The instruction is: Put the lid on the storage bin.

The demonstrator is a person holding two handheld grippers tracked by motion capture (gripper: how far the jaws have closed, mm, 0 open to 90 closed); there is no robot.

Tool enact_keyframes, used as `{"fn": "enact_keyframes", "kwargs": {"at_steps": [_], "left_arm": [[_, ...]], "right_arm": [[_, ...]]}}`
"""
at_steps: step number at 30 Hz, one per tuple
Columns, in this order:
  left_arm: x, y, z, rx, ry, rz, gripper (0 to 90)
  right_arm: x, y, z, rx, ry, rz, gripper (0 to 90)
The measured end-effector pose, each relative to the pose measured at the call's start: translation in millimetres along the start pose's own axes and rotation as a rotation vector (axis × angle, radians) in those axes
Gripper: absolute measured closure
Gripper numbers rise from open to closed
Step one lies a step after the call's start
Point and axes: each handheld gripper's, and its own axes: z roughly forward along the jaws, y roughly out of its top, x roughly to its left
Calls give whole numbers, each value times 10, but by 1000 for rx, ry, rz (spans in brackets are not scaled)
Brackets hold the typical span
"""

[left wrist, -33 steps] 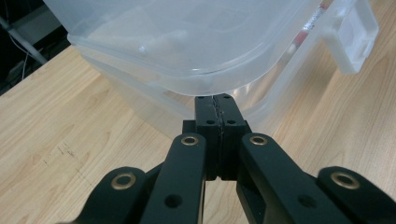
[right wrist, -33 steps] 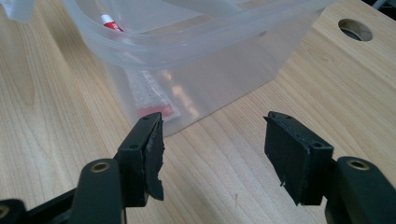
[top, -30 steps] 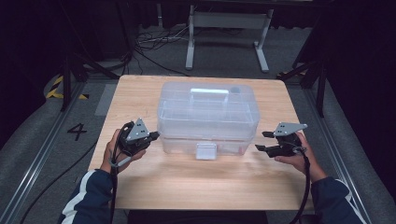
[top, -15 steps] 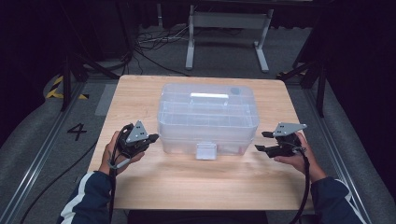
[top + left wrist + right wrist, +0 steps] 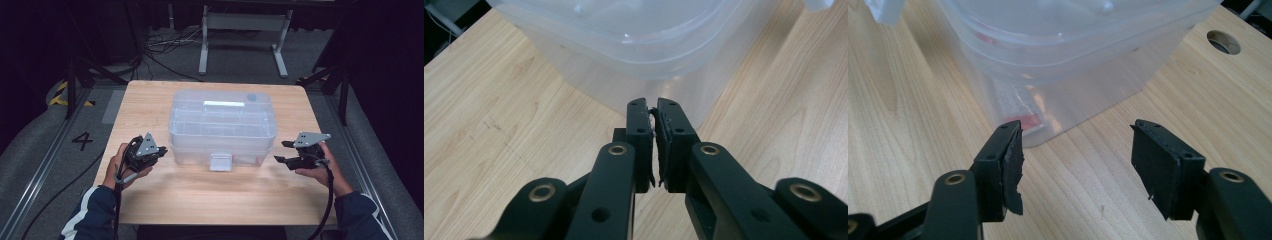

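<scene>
I hold my left gripper (image 5: 161, 150) at the lower left of the high view, just off the near left corner of the clear plastic box (image 5: 222, 125). Its jaws have just been opening a crack but are as good as closed, with nothing between them. My right gripper (image 5: 281, 151), at lower right, has its jaws spread wide and empty, aimed at the box's right corner, probably ready to steady it. The box sits lidded at the centre of the wooden table (image 5: 200, 200), its front latch (image 5: 220, 162) facing me.
</scene>
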Motion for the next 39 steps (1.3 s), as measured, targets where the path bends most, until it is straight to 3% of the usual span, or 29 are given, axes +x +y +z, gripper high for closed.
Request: {"fn": "enact_keyframes", "kwargs": {"at_steps": [6,16,25,35,39], "left_arm": [[6,-89,-46,25,-5,1,824],[-27,-307,-129,85,38,13,650],[17,-523,-201,90,34,-47,549],[10,-693,-219,110,33,-90,351],[5,-779,-209,118,38,-112,316]], "right_arm": [[53,43,-31,25,-22,-26,381],[118,-21,-97,51,-48,-53,378],[121,-168,-157,67,-65,-54,368],[76,-442,-250,59,-86,-5,340],[68,-593,-278,59,-86,24,335]]}}
